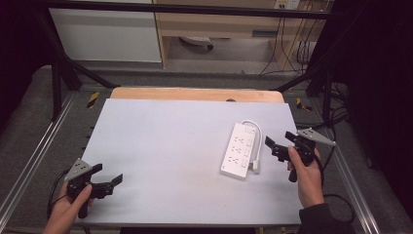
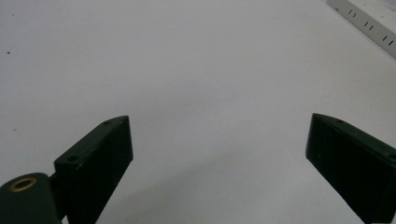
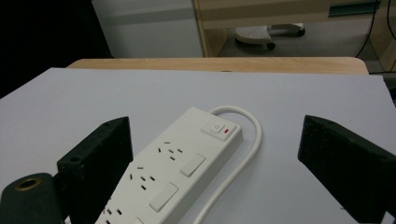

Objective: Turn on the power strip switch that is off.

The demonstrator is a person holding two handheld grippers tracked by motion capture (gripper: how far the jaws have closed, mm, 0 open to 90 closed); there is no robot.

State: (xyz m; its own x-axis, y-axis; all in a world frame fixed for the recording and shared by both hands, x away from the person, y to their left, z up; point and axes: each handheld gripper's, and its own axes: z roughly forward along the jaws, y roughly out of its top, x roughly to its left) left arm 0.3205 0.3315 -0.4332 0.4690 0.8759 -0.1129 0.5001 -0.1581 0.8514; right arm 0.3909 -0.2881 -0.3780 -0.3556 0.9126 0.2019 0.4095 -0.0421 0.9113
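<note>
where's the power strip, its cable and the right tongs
power strip (image 1: pixel 239 150): high view, middle of its white top face.
cable (image 3: pixel 256 135): right gripper view, outer bend of the white loop.
right tongs (image 1: pixel 280 142): high view, gap midway between its two black tips.

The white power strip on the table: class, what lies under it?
The white rectangular power strip lies flat on the pale grey tabletop. Its white cable loops out beside it. Whether anything is trapped beneath the strip cannot be seen; its body covers that patch.
</note>
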